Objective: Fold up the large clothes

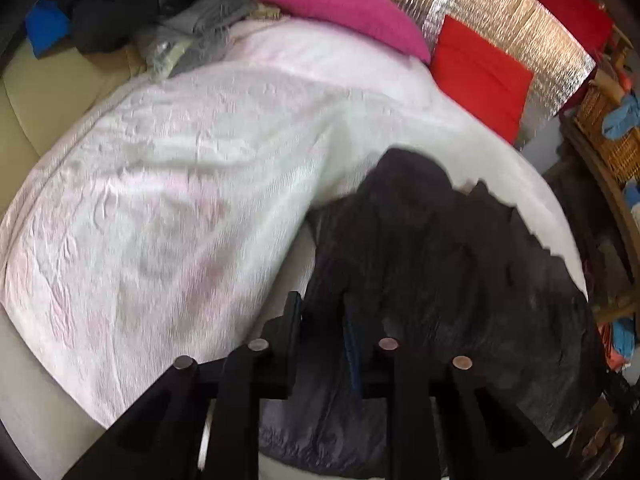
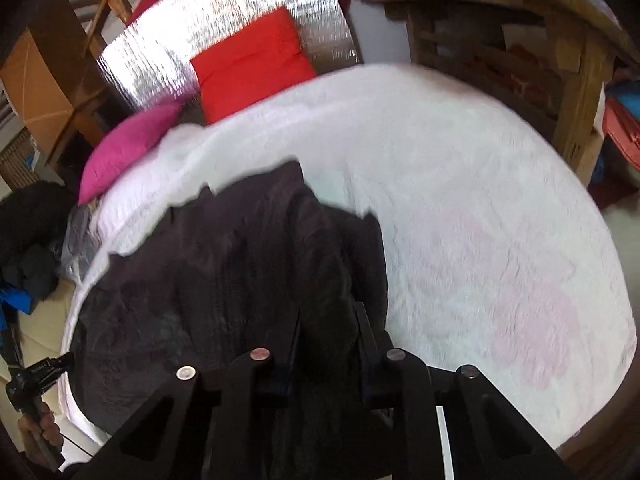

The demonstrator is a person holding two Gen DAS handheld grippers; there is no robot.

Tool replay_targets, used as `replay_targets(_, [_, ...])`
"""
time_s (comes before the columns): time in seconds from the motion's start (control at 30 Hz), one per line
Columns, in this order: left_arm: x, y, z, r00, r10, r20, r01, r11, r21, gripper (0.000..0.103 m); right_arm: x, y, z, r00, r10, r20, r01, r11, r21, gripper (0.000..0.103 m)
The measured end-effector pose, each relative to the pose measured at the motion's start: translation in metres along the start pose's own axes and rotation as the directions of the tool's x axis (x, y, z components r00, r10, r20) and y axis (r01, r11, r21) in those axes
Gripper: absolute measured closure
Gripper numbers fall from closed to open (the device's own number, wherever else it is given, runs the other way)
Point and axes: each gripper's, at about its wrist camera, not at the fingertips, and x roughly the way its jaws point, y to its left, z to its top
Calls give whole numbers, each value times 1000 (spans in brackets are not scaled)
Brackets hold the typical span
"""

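Note:
A large dark garment (image 1: 440, 280) lies spread on a white bedspread (image 1: 180, 184). It also shows in the right wrist view (image 2: 224, 264) on the same bedspread (image 2: 480, 208). My left gripper (image 1: 322, 312) is shut on the garment's near edge, with fabric bunched between its fingers. My right gripper (image 2: 328, 320) is shut on another part of the near edge, and dark cloth rises between its fingers. The left gripper's handle and the hand on it (image 2: 36, 392) show at the lower left of the right wrist view.
A pink pillow (image 1: 344, 4) and a red cushion (image 1: 480, 76) lie at the head of the bed against a silver foil panel (image 1: 512, 12). A pile of dark and grey clothes (image 1: 132, 16) sits at the far left. Wooden shelving (image 2: 520, 32) stands beside the bed.

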Motion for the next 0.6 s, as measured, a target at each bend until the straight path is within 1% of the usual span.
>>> replay_targets(0.03, [-1, -2, 4, 999, 17, 30, -17, 1000, 12, 88, -1, 0, 4, 1000, 5, 10, -5, 1000, 2, 80])
replay_targets(0.1, [6, -4, 6, 998, 55, 40, -56, 998, 24, 88, 0, 0, 7, 1000, -13, 28, 13, 1000, 4, 80])
replay_targets(0.17, [24, 1, 2, 998, 56, -6, -56, 998, 17, 88, 11, -7, 3, 999, -31, 16, 31, 999, 13, 80])
replay_targets(0.23, [38, 7, -3, 997, 45, -62, -45, 999, -4, 88, 30, -13, -3, 999, -38, -35, 39, 999, 32, 80])
replay_targets(0.27, [40, 9, -3, 997, 39, -69, -40, 999, -12, 88, 39, -17, -9, 997, -27, -73, 30, 999, 41, 80])
replay_targets(0.3, [38, 11, 0, 997, 25, -72, -27, 999, -27, 87, 41, -19, -10, 997, -19, -78, 23, 999, 48, 79])
replay_targets(0.33, [36, 13, 4, 997, 17, -71, -20, 999, -40, 81, 38, -21, -9, 997, -2, -73, 6, 998, 60, 77])
replay_targets(0.37, [32, 15, 8, 998, 5, -65, -9, 999, -54, 74, 32, -23, -5, 997, 30, -65, -25, 996, 86, 77])
replay_targets(0.4, [28, 16, 14, 999, -10, -51, 6, 998, -66, 55, 29, -25, 0, 997, 60, -55, -54, 993, 108, 77])
replay_targets(0.43, [25, 17, 20, 999, -21, -33, 19, 997, -75, 34, 25, -27, 5, 996, 85, -41, -79, 989, 126, 76])
replay_targets(0.47, [22, 16, 27, 1000, -24, -15, 23, 996, -81, 27, 19, -28, 13, 995, 103, -17, -100, 986, 136, 64])
replay_targets(0.5, [21, 14, 33, 1000, -21, -3, 21, 996, -83, 23, 16, -27, 18, 994, 112, 1, -111, 985, 134, 51])
replay_targets(0.53, [22, 10, 42, 1000, -12, 11, 13, 997, -80, 23, 15, -27, 24, 992, 128, 22, -129, 982, 134, 15])
replay_targets(0.57, [24, 6, 50, 1000, -9, 13, 10, 997, -74, 23, 14, -26, 30, 989, 141, 50, -147, 978, 149, 6])
replay_targets(0.6, [29, 2, 60, 1000, -8, 7, 9, 998, -68, 22, 15, -25, 34, 987, 146, 73, -156, 975, 157, 6])
